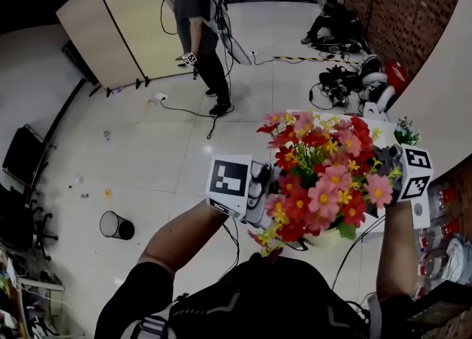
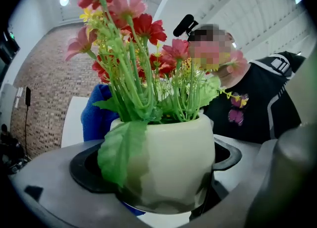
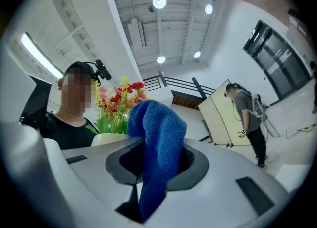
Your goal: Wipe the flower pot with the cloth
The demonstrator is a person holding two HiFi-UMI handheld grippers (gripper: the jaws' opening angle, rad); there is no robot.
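Right now we hold the flower pot [image 2: 171,162] up in the air in front of our chest, clamped in the left gripper [image 1: 256,196]. Its fingers [image 2: 85,171] close on the cream belly of the pot from both sides, low on the wall. The pot stands upright, with the flowers [image 1: 324,172] fanning out above it. The right gripper [image 1: 402,175] carries the blue cloth [image 3: 157,140], pinched between its fingers so that a rounded fold stands up past the tips and a tail hangs below. What matters for the wipe is where that fold sits: in the right gripper view the pot lies just ahead and to the left of it. In the left gripper view the blue shows behind the pot, on the side turned away from the left gripper. So the cloth is close to the pot's far wall, though we cannot tell whether it touches. We judge that the wipe has to run on that far face and round the curve between the left fingers, since these cover the flanks. A drooping leaf [image 2: 121,152] hangs over the near face. We should press lightly, because a hard push could twist the pot in its two-point grip.
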